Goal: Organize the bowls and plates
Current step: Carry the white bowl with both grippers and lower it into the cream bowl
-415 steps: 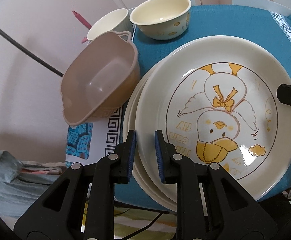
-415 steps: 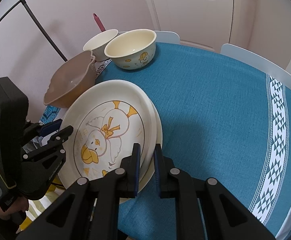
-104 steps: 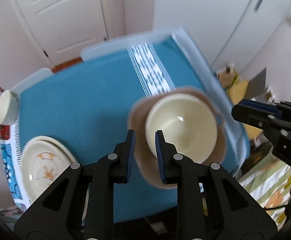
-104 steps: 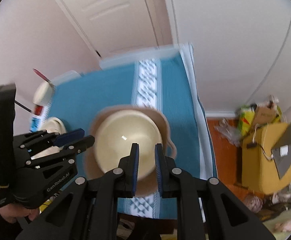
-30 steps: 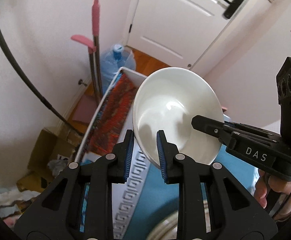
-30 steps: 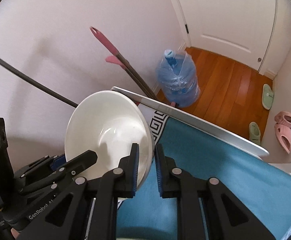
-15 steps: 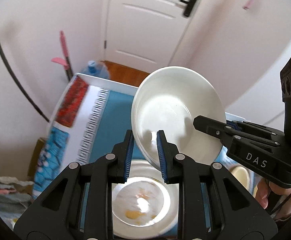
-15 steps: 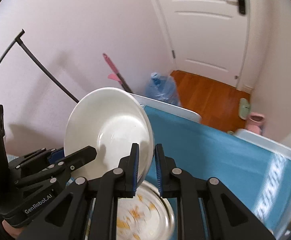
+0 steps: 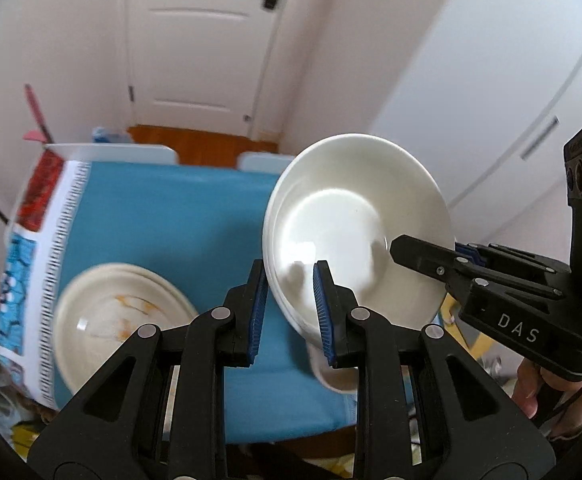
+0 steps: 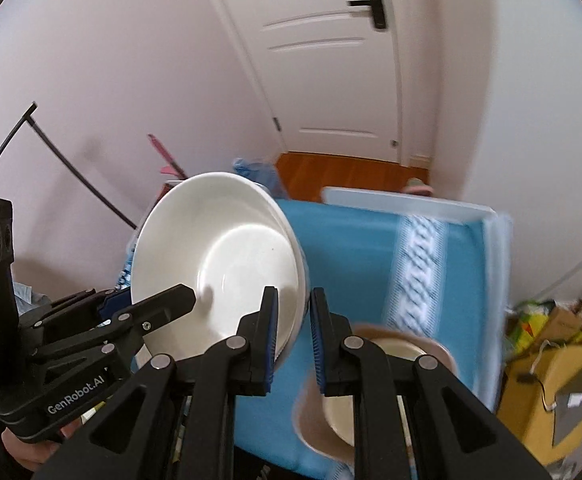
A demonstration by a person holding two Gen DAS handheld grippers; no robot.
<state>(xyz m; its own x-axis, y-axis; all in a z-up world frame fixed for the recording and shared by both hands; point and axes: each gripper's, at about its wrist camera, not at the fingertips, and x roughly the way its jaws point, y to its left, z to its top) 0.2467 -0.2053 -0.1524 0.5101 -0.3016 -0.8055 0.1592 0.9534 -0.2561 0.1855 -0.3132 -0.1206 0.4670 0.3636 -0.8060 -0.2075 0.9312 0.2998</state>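
Observation:
A plain white bowl (image 9: 355,224) is held in the air above the blue-clothed table (image 9: 163,216), tilted. My left gripper (image 9: 289,308) is shut on its near rim. My right gripper (image 10: 293,332) is shut on the opposite rim; the bowl also shows in the right wrist view (image 10: 227,256). The stack of cream plates (image 9: 115,320) with the yellow duck print lies at the table's left. A brown tub (image 10: 311,412) holding a cream bowl (image 10: 343,416) sits below the white bowl near the table's front right.
A white door (image 10: 331,60) and wooden floor lie beyond the table. A pink-handled tool (image 10: 167,156) and a black stand pole (image 10: 75,172) lean by the left wall. Cardboard boxes (image 10: 547,400) sit on the floor at the right.
Both grippers have carried the white bowl to the right across the table, away from the left wall. The plate stack now lies to the left and the brown tub has come into view below.

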